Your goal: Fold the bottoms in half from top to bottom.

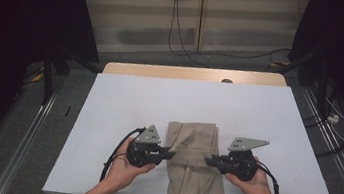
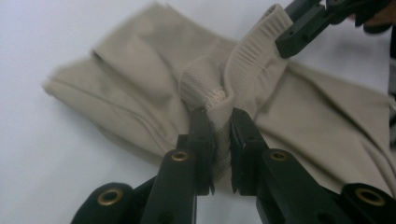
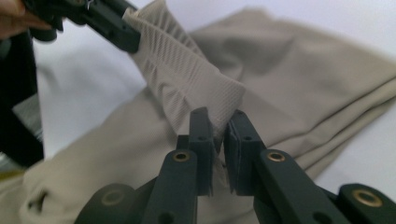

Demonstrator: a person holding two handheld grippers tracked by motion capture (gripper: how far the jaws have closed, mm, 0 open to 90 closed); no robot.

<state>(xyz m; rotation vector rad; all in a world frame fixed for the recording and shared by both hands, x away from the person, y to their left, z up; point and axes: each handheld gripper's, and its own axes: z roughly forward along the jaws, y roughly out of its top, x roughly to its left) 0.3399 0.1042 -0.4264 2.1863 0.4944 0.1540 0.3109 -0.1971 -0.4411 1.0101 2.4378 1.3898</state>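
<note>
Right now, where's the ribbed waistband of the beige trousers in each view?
High view: the ribbed waistband runs across the trousers at lower centre, between the two hand-held grippers.
Left gripper view: centre to upper right, pinched by the left hand-held gripper.
Right gripper view: upper left to centre, pinched by the right hand-held gripper.
Shared landmark: the white table.

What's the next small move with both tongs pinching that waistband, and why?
Probably carry the ribbed waistband forward over the folded beige trousers and lay it flat. Left tongs and right tongs each pinch one end of it, lifted above the cloth, and the far end already lies folded on the white table. The near end hangs over the table's edge, so a fold away from the person seems called for.
</note>
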